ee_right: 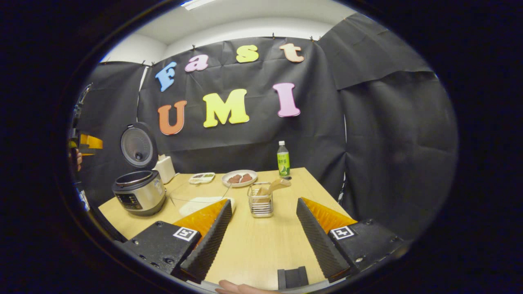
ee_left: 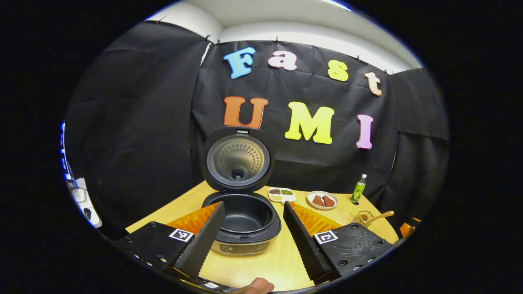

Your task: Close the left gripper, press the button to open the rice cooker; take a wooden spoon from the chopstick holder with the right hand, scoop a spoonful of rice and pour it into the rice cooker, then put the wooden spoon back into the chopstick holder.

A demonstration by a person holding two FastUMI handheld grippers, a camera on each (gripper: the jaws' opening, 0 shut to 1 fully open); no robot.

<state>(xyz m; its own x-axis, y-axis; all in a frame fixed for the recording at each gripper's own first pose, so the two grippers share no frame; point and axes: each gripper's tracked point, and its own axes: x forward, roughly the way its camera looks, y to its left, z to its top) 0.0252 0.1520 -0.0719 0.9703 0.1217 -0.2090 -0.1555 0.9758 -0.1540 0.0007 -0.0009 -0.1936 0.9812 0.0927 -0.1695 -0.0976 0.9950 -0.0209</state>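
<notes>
Wood makes the wooden spoon (ee_right: 279,184) in the chopstick holder (ee_right: 260,200) light and stiff, so its sticking-up handle should be pinched by the spread right gripper (ee_right: 263,232); the left gripper (ee_left: 253,234) is spread too.

A green-labelled bottle (ee_right: 283,159) stood upright at the far edge of the wooden table (ee_right: 261,241). A round plate (ee_right: 239,178) carrying two reddish-brown pieces lay near it. A small divided dish (ee_right: 202,177) holding dark and green contents lay beside the plate.
</notes>
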